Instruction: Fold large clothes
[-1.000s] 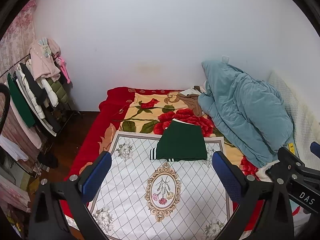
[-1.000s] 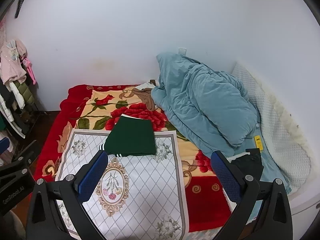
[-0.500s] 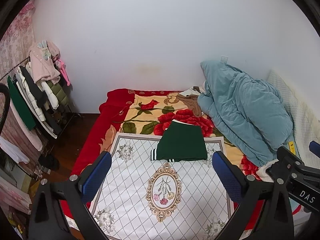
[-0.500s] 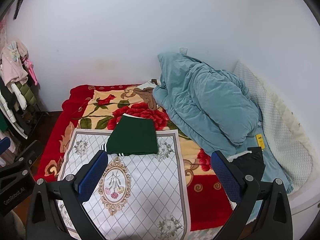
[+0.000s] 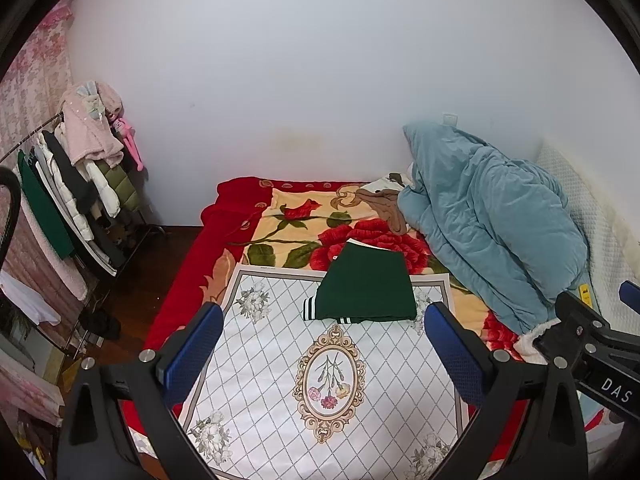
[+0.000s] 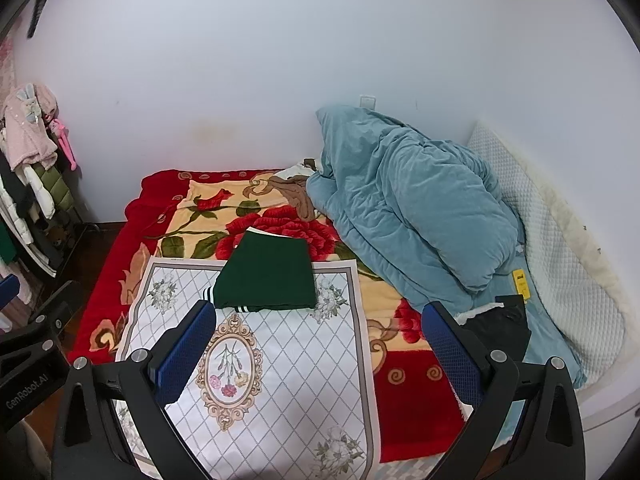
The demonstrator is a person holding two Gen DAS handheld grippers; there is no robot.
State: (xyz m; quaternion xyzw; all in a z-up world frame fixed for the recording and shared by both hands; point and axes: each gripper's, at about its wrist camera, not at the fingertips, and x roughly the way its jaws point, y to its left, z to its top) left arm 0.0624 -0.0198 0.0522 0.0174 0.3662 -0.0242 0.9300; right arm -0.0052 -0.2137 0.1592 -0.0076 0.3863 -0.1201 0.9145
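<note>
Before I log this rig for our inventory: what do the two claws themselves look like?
Both look alike: the left claw and right claw each have a black frame with two splayed arms, silver screw heads, and blue textured pads on the fingers. In the left view the right unit's black body shows white letters "DAS"; in the right view the left unit's reads "GenRobot.AI". No cables or sleeves show.
</note>
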